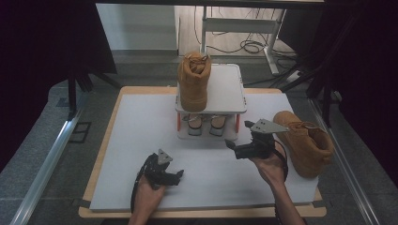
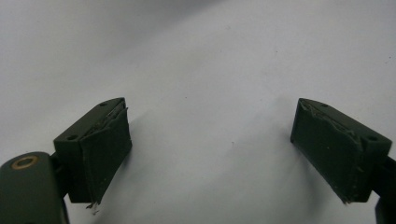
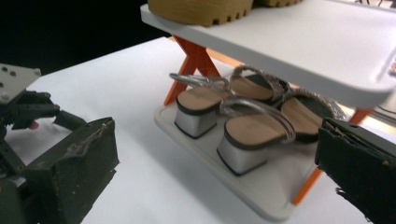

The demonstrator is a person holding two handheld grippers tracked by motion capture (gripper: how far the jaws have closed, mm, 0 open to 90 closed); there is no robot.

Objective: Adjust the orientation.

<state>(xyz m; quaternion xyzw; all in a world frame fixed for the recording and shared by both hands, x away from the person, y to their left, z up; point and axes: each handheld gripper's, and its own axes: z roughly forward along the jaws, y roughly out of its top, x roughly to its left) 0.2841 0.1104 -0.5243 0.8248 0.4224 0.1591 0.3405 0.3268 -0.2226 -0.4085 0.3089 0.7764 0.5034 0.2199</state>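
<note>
A white two-shelf shoe rack [image 1: 225,91] on orange legs stands at the back middle of the table. One tan boot [image 1: 193,84] sits upright on the left of its top shelf. A pair of silver block-heel sandals [image 3: 233,121] lies on the lower shelf, heels toward me. A second tan boot [image 1: 307,145] stands on the table at the right. My right gripper [image 1: 238,134] is just left of that boot, open and empty, its jaws facing the rack's lower shelf [image 3: 275,196]. My left gripper [image 1: 176,177] rests near the front left, open over bare table with nothing between its jaws.
The white table top [image 1: 141,154] has a wooden rim and drops off at each side. Black curtains and stand legs flank the table. Cables lie on the floor beyond the rack. In the right gripper view the left gripper [image 3: 18,107] is at the far left.
</note>
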